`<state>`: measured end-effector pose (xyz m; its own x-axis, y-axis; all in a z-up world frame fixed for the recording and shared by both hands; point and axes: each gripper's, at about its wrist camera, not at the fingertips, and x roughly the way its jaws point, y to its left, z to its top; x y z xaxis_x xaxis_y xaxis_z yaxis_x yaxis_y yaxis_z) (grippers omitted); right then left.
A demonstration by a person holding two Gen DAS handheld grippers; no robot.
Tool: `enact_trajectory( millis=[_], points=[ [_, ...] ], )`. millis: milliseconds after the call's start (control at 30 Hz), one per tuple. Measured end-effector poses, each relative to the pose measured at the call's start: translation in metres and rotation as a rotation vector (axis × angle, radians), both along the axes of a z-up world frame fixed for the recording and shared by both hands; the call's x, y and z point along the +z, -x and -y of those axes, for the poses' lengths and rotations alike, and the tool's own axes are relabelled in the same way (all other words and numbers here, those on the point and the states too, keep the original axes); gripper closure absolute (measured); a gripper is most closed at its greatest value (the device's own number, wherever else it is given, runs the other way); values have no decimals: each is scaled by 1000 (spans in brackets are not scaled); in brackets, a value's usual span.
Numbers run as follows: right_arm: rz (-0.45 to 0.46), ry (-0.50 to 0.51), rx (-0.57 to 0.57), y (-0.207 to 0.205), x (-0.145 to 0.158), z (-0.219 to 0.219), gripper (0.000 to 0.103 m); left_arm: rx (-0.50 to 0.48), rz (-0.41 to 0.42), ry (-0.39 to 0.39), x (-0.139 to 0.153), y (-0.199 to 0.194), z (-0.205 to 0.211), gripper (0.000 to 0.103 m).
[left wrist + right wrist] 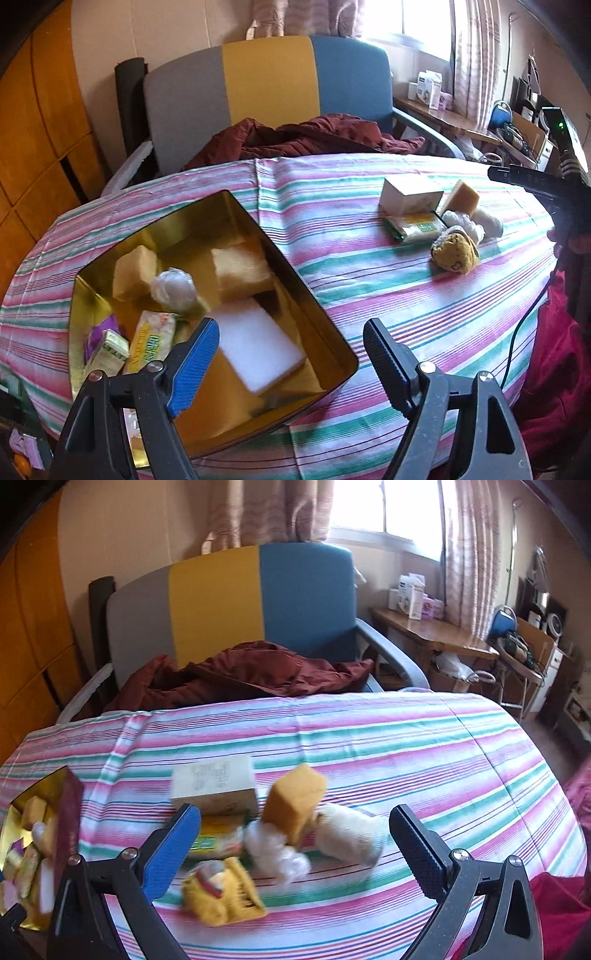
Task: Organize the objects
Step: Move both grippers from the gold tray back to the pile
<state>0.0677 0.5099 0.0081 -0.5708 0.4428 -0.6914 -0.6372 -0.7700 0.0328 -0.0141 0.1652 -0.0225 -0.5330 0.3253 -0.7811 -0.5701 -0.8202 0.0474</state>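
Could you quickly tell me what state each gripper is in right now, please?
Left gripper: open, empty, above the gold tin.
Right gripper: open, empty, facing the loose pile.

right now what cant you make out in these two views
- Left wrist view: tin near corner and part of the white sponge, behind the blue finger.
- Right wrist view: yellow knit item, motion-blurred; box print unreadable.
- Right wrist view: tin mostly cut off at the left edge.

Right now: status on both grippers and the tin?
Left gripper open, empty, over gold tin. Right gripper open, empty, over loose pile: yellow sponge, white box, cotton roll. Nothing in the way.
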Motion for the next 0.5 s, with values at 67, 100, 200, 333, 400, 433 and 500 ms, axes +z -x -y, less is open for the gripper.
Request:
enact_trajectory(
  millis=[67, 100, 200, 333, 400, 433, 500],
  points=[
    [-9, 24, -23, -5, -5, -10, 0, -6, 16, 4, -3, 3, -6, 21],
    [-13, 33, -31, -8, -6, -14, 0, -10, 25, 7, -4, 4, -8, 21],
    [-34, 69, -54, -16, -8, -24, 0, -22, 54, 11, -7, 11, -19, 21],
    [-71, 135, -105, -29, -9, -40, 0, -53, 77, 6, -8, 17, -38, 21],
    [-86, 163, -139, -36, -10, -48, 0, -70, 71, 13, -8, 20, -49, 21],
    [-87, 172, -151, -38, -11, -51, 0, -81, 71, 16, -8, 23, -55, 21],
    [-92, 183, -170, -42, -11, -55, 0, -98, 74, 35, -10, 28, -68, 21]
  ],
)
